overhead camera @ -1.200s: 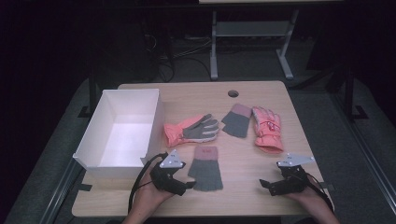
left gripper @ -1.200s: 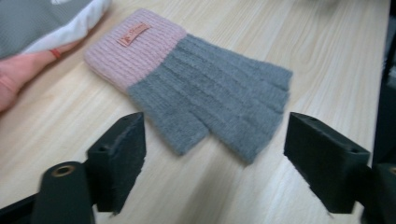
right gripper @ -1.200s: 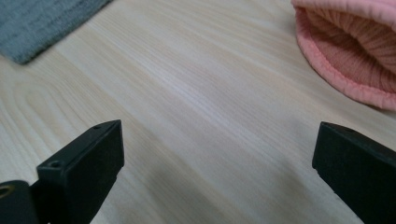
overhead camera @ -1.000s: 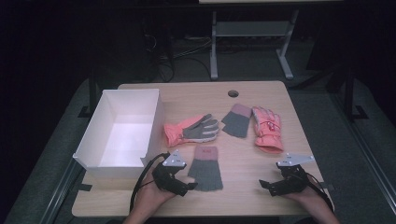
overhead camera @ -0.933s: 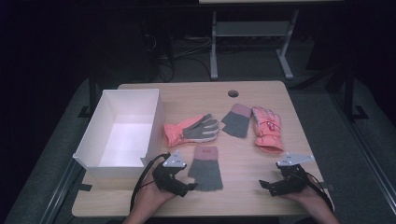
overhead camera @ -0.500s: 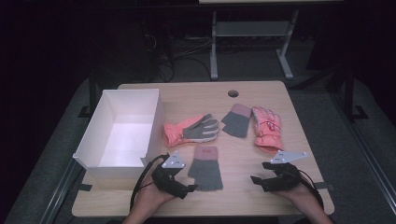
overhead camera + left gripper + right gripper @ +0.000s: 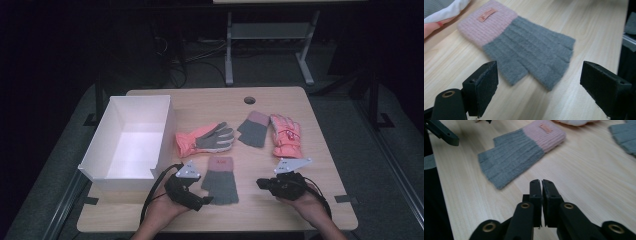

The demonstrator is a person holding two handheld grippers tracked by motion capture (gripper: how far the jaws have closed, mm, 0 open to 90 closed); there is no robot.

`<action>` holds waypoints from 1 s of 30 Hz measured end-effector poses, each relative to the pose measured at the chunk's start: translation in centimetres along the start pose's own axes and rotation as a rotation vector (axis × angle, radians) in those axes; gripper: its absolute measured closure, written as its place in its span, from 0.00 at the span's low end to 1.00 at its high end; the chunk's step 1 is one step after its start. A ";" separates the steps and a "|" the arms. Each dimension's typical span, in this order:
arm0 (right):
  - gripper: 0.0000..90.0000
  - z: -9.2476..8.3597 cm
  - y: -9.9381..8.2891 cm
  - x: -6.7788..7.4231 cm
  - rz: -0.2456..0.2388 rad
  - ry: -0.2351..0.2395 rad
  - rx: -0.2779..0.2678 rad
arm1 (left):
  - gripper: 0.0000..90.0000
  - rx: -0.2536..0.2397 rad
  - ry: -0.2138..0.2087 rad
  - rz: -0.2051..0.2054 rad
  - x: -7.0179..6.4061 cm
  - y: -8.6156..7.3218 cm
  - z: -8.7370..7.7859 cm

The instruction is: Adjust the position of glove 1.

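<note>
On table: four gloves.

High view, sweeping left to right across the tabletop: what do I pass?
White box → left gripper → pink-cuffed grey glove → grey fingerless glove → pink ski glove.

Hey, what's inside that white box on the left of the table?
The white box looks empty: its bare white floor and inner walls show in the high view. The near wall hides a strip of floor just behind it, so that part cannot be checked.
</note>
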State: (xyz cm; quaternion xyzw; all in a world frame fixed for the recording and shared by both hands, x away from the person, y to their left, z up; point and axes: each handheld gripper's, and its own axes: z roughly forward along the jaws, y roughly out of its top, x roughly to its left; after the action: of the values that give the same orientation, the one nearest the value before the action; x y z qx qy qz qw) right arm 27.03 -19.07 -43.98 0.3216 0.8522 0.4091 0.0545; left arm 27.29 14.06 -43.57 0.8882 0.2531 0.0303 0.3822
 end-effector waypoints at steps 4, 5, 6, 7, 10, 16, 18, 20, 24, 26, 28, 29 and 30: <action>1.00 0.9 0.7 0.6 -0.033 0.040 0.007 | 0.15 0.010 -0.012 0.017 -0.1 0.0 0.2; 1.00 1.2 0.9 0.7 -0.042 0.045 0.004 | 0.15 0.000 -0.021 0.013 -0.2 -0.1 0.2; 1.00 1.3 1.1 0.9 -0.032 0.054 0.007 | 0.15 -0.015 -0.028 0.005 -0.2 -0.1 0.2; 1.00 1.5 1.4 0.9 -0.036 0.072 0.001 | 0.15 -0.025 -0.037 -0.001 -0.2 -0.2 0.2; 1.00 2.0 2.2 1.2 -0.040 0.103 -0.005 | 0.15 -0.008 -0.050 0.011 -0.3 -0.3 0.4; 1.00 2.8 3.3 2.8 -0.096 0.122 -0.005 | 0.15 0.028 -0.045 0.043 -1.0 -1.3 0.6; 1.00 3.1 3.4 3.2 -0.113 0.127 0.010 | 0.15 0.042 -0.030 0.058 -1.1 -1.5 0.5; 1.00 3.6 3.3 3.5 -0.120 0.131 0.025 | 0.14 0.046 -0.025 0.067 -1.1 -1.7 0.4; 1.00 4.9 2.8 3.8 -0.134 0.146 0.059 | 0.14 0.010 -0.016 0.055 -0.9 -1.8 0.1; 1.00 5.4 2.6 3.9 -0.133 0.139 0.074 | 0.14 0.008 -0.016 0.061 -0.8 -1.8 0.0; 1.00 5.8 2.4 3.9 -0.144 0.136 0.092 | 0.14 0.017 -0.023 0.059 -0.7 -1.8 0.1; 1.00 5.8 2.4 3.9 -0.144 0.136 0.092 | 0.15 0.017 -0.023 0.059 -0.7 -1.8 0.1; 1.00 6.1 2.2 4.0 -0.148 0.133 0.112 | 0.15 0.018 -0.029 0.059 -0.8 -1.8 0.1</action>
State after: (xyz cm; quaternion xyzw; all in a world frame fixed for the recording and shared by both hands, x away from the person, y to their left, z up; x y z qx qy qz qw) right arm 27.20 -11.64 -45.70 0.2324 0.8968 0.3763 0.0101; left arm 25.86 14.69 -44.81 0.8989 0.2218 0.0264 0.3768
